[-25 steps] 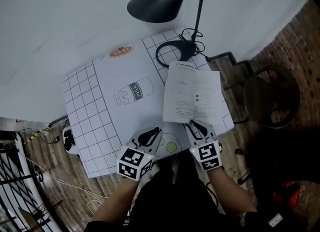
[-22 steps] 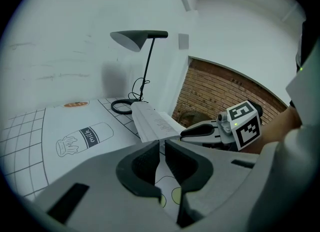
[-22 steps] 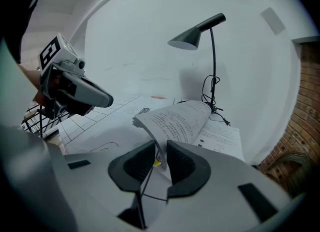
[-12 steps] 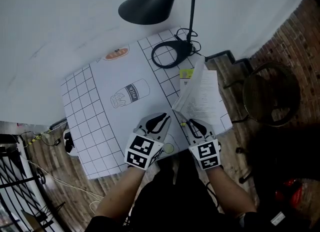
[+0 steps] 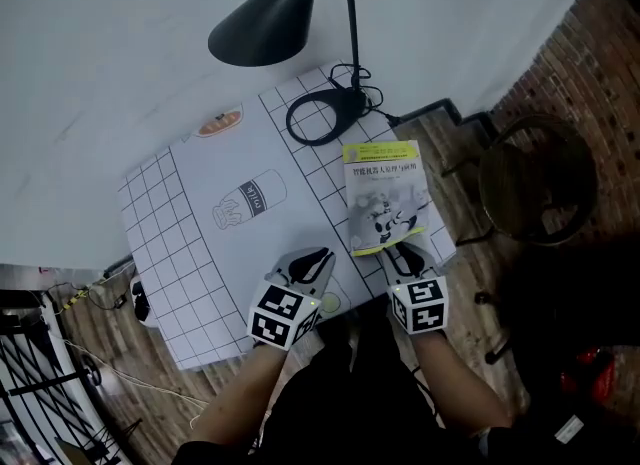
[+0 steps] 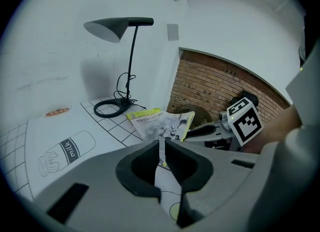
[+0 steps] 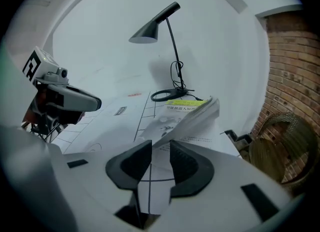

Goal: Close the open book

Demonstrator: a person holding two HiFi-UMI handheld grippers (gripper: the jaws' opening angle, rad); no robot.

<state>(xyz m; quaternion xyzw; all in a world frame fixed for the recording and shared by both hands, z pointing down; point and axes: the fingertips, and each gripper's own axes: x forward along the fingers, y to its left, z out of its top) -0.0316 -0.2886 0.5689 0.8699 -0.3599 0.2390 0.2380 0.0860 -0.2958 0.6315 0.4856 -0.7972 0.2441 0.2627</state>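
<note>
The right gripper [image 5: 399, 247] is standing released, jaws just opening, a corner of the book [image 5: 383, 193] seemingly between them; the left gripper [image 5: 319, 254] is hovering clenched.

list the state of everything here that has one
book: cover side up, nearly closed, pages fanned, not flat
desk lamp: upright, looks unlit
left gripper: shut, empty
right gripper: open, jaws just opened, book's near edge at the tips, ungripped

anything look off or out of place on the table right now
The book is not fully shut: in the right gripper view its cover and upper pages stand lifted off the lower pages, gaping at the near edge. It also lies askew to the grid lines on the table.
</note>
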